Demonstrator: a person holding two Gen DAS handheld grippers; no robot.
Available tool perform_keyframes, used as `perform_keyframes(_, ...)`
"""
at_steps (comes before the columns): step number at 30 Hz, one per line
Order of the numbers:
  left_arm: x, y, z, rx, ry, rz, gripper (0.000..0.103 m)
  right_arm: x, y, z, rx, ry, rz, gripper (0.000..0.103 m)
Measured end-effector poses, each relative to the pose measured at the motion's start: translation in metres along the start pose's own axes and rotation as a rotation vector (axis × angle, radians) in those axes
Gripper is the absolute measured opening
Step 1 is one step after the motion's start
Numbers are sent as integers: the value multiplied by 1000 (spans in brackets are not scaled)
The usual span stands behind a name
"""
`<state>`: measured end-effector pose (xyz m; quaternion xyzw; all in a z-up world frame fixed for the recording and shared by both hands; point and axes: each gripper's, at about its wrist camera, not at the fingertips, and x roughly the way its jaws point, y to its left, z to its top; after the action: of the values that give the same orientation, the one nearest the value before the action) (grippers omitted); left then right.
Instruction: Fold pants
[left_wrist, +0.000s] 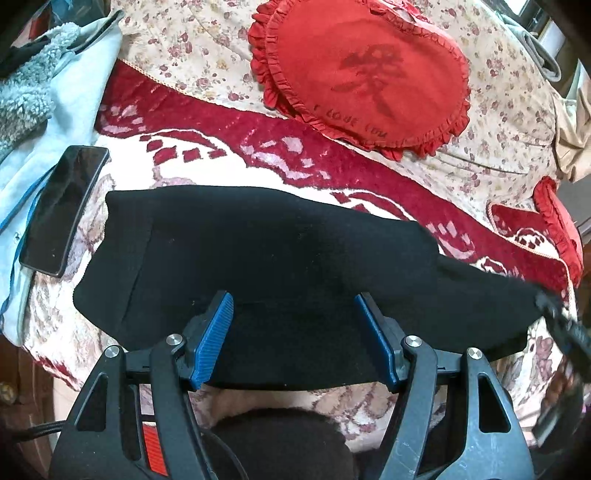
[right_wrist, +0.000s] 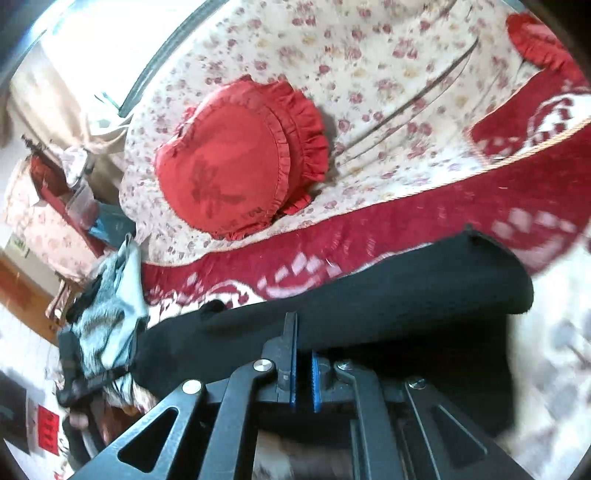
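Only the left wrist view lists one phone at nine o'clock of the black pants, which lie on the red-patterned blanket. Left gripper: fingers spread wide over the pants, holding nothing. Right gripper: fingers nearly together, grip unclear; each view shows two red cushions.

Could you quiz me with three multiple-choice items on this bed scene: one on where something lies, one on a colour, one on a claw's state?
1. Where does the phone lie, seen from the left wrist?
A. left of the black pants
B. on the heart cushion
C. between the claw's fingers

2. What colour is the heart cushion?
A. blue
B. red
C. green

3. How does the left claw stand?
A. shut on the pants
B. out of sight
C. open over the pants

Key: 1 A, the phone lies left of the black pants; 2 B, the heart cushion is red; 3 C, the left claw has its blue pads wide apart.
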<state>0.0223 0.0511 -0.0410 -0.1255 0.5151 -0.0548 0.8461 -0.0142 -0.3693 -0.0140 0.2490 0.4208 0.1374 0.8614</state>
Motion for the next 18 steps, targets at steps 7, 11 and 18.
perform_keyframes(7, 1, -17, -7, 42, 17, -14, 68, 21, -41, -50, 89, 158, -55, 8)
perform_keyframes(11, -2, -25, -7, 78, 8, 3, 68, 1, -54, -46, 110, 94, -72, 30)
perform_keyframes(18, 6, -36, -10, 87, 29, -4, 68, -7, -65, -34, 42, 76, -218, 21)
